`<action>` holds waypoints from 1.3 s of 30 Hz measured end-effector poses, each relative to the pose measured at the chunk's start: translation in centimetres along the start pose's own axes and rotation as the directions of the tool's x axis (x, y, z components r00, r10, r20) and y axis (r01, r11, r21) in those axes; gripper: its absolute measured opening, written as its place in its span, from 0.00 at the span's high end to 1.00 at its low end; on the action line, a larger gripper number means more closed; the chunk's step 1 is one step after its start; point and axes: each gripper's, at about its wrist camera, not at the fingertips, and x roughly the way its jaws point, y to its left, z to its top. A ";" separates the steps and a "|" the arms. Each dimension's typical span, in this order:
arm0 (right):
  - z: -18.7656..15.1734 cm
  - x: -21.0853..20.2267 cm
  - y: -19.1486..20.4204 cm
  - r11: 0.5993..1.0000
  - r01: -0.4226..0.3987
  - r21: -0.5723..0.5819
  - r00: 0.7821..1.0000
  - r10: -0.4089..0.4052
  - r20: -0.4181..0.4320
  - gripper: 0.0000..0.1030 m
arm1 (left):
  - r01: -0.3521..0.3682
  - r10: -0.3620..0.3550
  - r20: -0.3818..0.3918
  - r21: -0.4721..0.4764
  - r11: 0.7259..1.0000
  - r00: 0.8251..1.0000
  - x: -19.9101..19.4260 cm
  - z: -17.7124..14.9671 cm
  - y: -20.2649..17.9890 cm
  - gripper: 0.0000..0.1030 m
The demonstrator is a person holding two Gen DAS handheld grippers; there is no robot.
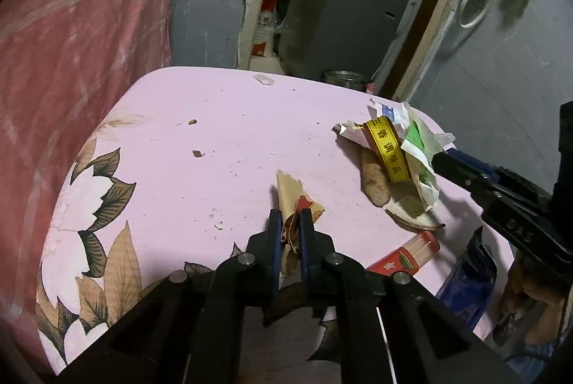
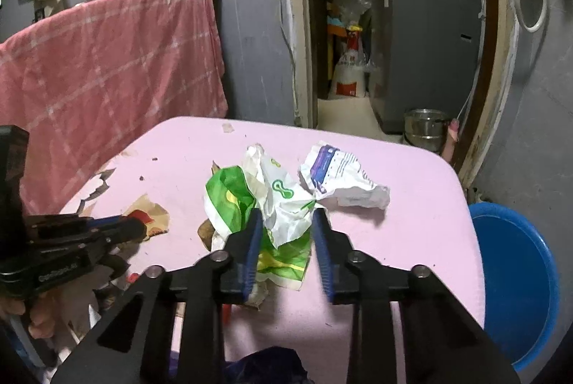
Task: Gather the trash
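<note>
While the left gripper (image 1: pixel 289 217) is clamped on a tan wrapper (image 1: pixel 290 194) with red print, the rest of the trash lies scattered on the pink counter (image 1: pixel 200 119). That wrapper sits near the middle of the counter, its torn upper end sticking out past the blue pads. To its right lies a heap: a green-and-white bag (image 2: pixel 283 205), a yellow band (image 1: pixel 388 151) with printed characters looped over a brown peel (image 1: pixel 374 181), and crumpled white paper (image 2: pixel 340 176) at the far side. The right gripper (image 2: pixel 286 222) straddles the green-and-white bag; its left pad presses into the crumpled plastic, while a narrow gap shows at the right pad, so whether it truly pinches the bag cannot be told. In the left wrist view this gripper comes in from the right edge with its tip at the bag's edge.

Nearer the person, a red tube (image 1: pixel 404 257) and a blue pouch (image 1: pixel 469 273) lie at the counter's near right side. Small crumbs (image 1: pixel 197 153) dot the pink surface, and a leaf pattern (image 1: pixel 107 205) runs along its left edge. A blue basin (image 2: pixel 515 280) stands below the counter's right corner. Behind the counter hangs a pink plaid cloth (image 2: pixel 107 68), and an open doorway shows a grey appliance (image 2: pixel 426 43) and a metal pot (image 2: pixel 426 126).
</note>
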 end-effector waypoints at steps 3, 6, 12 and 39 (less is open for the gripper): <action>0.0 0.2 -0.2 1.000 -0.008 0.008 1.000 0.008 -0.008 0.93 | 0.007 -0.007 0.004 -0.010 1.000 1.000 -0.2 -0.1 -0.2 0.95; -0.2 0.0 -0.2 1.000 -0.011 0.013 1.000 0.011 -0.002 0.95 | 0.014 -0.014 0.017 -0.012 1.000 1.000 -0.5 -0.1 -0.5 0.95; -0.6 -1.2 -0.2 1.000 -0.003 0.003 0.999 0.003 0.051 0.97 | 0.023 -0.021 0.070 -0.033 0.999 0.997 -1.5 -0.2 -1.1 0.95; 2.2 1.2 1.3 0.994 -0.106 -0.024 0.994 0.105 -0.014 0.50 | 0.014 -0.004 0.094 -0.106 0.994 0.996 -2.0 0.6 -0.3 0.95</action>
